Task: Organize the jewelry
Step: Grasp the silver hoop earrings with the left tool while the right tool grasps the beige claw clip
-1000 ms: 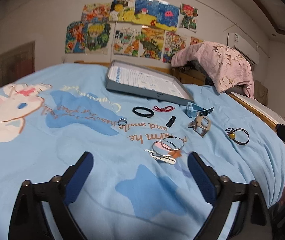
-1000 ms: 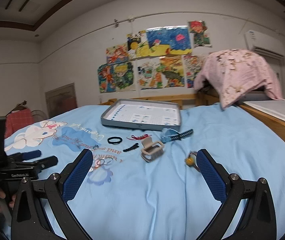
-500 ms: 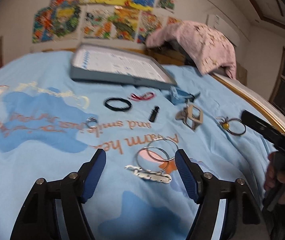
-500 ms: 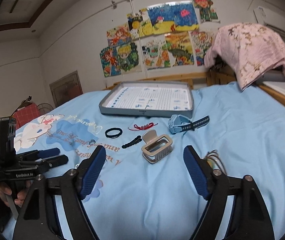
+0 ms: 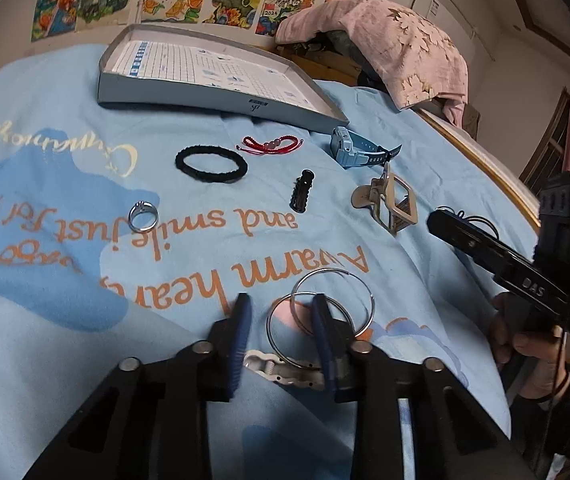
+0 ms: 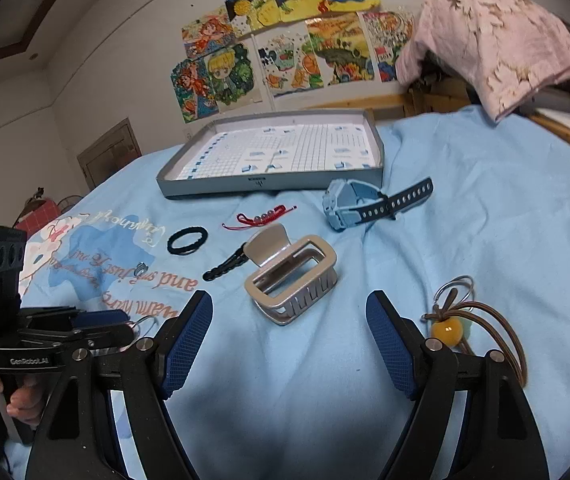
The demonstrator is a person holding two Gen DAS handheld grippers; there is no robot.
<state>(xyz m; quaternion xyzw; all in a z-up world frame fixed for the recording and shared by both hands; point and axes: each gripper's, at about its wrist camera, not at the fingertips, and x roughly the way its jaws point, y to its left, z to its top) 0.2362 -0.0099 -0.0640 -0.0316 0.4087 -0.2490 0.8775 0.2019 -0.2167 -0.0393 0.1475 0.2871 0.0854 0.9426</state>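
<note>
At the lower centre of the left wrist view, the left gripper point(image 5: 281, 316) is closing, with the near rim of the two overlapping silver hoop bangles point(image 5: 321, 308) between its jaws but not yet pinched. The bangles look thin, stiff, light and slippery on the soft blue bedsheet point(image 5: 425, 280), so they are probably best pinched across the wire where the rims cross. The right gripper point(image 6: 289, 340) stands with jaws apart and empty just below the beige hair claw point(image 6: 291, 280), mid-frame.

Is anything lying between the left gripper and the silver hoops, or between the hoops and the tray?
Nothing blocks the left gripper; its fingers are closing around the hoops' rim. Toward the tray, the black clip, black hair tie and red bracelet lie flat on the sheet, easily cleared by lifting.
</note>
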